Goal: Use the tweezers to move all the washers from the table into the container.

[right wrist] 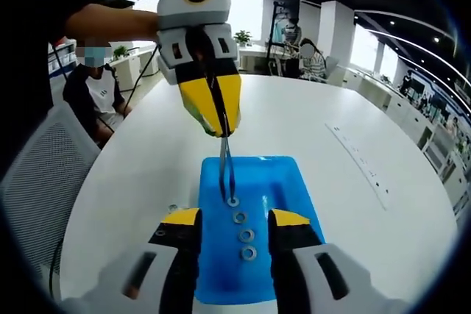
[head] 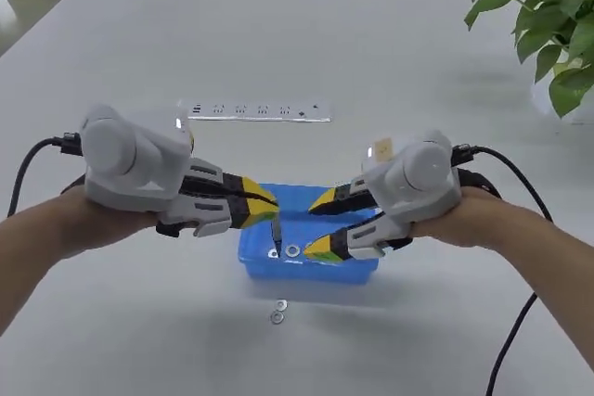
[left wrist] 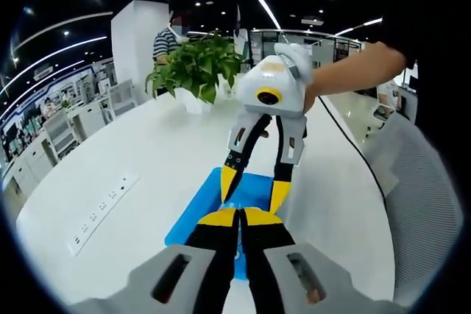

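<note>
Over the blue container (head: 357, 268) in the head view, the left gripper (head: 271, 201) is clamping the tweezers (head: 277, 232), which are pointing down into it. The right gripper (head: 314, 227) is hovering opposite with its jaws spread. Two washers (head: 278, 311) are lying on the white table (head: 371, 62) just in front of the container.

From the left gripper view, the left gripper (left wrist: 239, 220) is showing its jaws pressed together. The right gripper (left wrist: 254, 187) is facing it, gaping above the container (left wrist: 195, 215).

From the right gripper view, the right gripper (right wrist: 235, 220) is hanging spread above the near end of the container (right wrist: 294, 182). The tweezers (right wrist: 224, 170) are narrowing to tips that are touching one washer (right wrist: 232, 201); whether they are pinching it I cannot tell. Three more washers (right wrist: 246, 235) are lying in a row on the container floor.
</note>
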`<control>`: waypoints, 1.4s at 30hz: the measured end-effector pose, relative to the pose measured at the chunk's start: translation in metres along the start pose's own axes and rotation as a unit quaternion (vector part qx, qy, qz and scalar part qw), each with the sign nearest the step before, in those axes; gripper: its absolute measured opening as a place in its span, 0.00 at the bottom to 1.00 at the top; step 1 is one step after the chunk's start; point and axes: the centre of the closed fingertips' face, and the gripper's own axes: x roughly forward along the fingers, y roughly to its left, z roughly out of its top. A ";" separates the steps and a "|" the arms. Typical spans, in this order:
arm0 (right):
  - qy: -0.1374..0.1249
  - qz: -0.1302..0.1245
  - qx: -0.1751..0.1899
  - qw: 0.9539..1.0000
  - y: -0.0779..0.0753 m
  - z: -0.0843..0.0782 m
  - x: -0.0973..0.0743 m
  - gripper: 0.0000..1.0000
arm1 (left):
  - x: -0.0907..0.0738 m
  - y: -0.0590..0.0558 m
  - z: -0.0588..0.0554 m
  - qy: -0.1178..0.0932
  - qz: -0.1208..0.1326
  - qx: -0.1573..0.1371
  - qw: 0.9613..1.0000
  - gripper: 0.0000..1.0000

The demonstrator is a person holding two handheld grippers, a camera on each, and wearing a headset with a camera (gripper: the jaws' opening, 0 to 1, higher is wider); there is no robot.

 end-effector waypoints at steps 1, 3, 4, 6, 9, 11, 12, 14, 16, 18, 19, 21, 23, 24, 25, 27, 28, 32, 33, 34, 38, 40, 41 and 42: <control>-0.001 -0.003 0.001 1.000 0.000 0.000 -0.003 0.38 | -0.001 0.000 0.001 0.000 0.001 0.000 1.000 0.05; -0.002 -0.013 0.007 1.000 0.000 -0.002 -0.008 0.40 | -0.002 -0.001 0.003 -0.001 0.001 0.000 1.000 0.05; -0.001 -0.017 0.010 1.000 0.000 -0.003 -0.011 0.41 | -0.003 -0.001 0.004 -0.002 0.001 0.000 1.000 0.05; 0.002 -0.024 0.013 1.000 0.001 -0.006 -0.016 0.43 | -0.005 -0.001 0.005 -0.004 0.002 -0.001 1.000 0.05; 0.004 -0.035 0.023 0.999 0.002 -0.010 -0.024 0.46 | -0.008 -0.002 0.008 -0.005 0.004 -0.002 1.000 0.05; 0.006 -0.041 0.029 0.999 0.003 -0.012 -0.028 0.48 | -0.010 -0.002 0.009 -0.005 0.006 0.000 1.000 0.05; 0.008 -0.045 0.034 0.998 0.003 -0.014 -0.031 0.49 | -0.012 -0.002 0.011 -0.006 0.009 0.000 1.000 0.05; 0.009 -0.049 0.040 0.998 0.006 -0.016 -0.035 0.51 | -0.014 -0.003 0.013 -0.007 0.010 0.000 1.000 0.05; 0.012 -0.054 0.042 0.998 0.007 -0.018 -0.039 0.53 | -0.016 -0.003 0.015 -0.008 0.012 0.002 1.000 0.05; 0.013 -0.058 0.048 0.997 0.009 -0.020 -0.042 0.54 | -0.019 -0.004 0.017 -0.007 0.012 0.003 1.000 0.05; 0.013 -0.062 0.053 0.997 0.010 -0.021 -0.045 0.55 | -0.020 -0.005 0.020 -0.009 0.013 0.004 1.000 0.05; 0.015 -0.067 0.056 0.996 0.011 -0.023 -0.048 0.58 | -0.023 -0.006 0.023 -0.010 0.013 0.005 1.000 0.05; 0.015 -0.071 0.063 0.995 0.013 -0.025 -0.052 0.59 | -0.024 -0.007 0.025 -0.010 0.014 0.007 1.000 0.05; 0.016 -0.074 0.066 0.995 0.014 -0.026 -0.053 0.60 | -0.025 -0.008 0.026 -0.010 0.014 0.008 1.000 0.05; 0.018 -0.076 0.069 0.995 0.015 -0.027 -0.055 0.61 | -0.026 -0.008 0.027 -0.010 0.014 0.008 1.000 0.05; 0.017 -0.083 0.077 0.993 0.017 -0.029 -0.059 0.63 | -0.028 -0.012 0.030 -0.011 0.010 0.007 1.000 0.05; 0.017 -0.085 0.080 0.993 0.018 -0.030 -0.061 0.64 | -0.028 -0.013 0.031 -0.011 0.009 0.005 1.000 0.05; 0.017 -0.090 0.093 0.991 0.024 -0.034 -0.066 0.66 | -0.030 -0.020 0.032 -0.009 0.005 0.007 1.000 0.05; 0.019 -0.091 0.095 0.991 0.025 -0.035 -0.067 0.67 | -0.030 -0.021 0.031 -0.009 0.004 0.007 1.000 0.05; 0.019 -0.094 0.098 0.991 0.027 -0.037 -0.068 0.67 | -0.030 -0.022 0.031 -0.007 0.003 0.007 1.000 0.05; 0.013 -0.104 0.108 0.989 0.029 -0.038 -0.073 0.72 | -0.031 -0.028 0.030 -0.004 -0.001 0.008 1.000 0.05; 0.008 -0.109 0.113 0.988 0.030 -0.038 -0.075 0.74 | -0.031 -0.032 0.030 -0.003 -0.005 0.007 1.000 0.05; 0.007 -0.110 0.116 0.987 0.032 -0.038 -0.075 0.75 | -0.030 -0.034 0.029 -0.002 -0.006 0.008 1.000 0.05; 0.006 -0.109 0.118 0.987 0.033 -0.039 -0.076 0.75 | -0.030 -0.036 0.028 -0.001 -0.007 0.008 1.000 0.05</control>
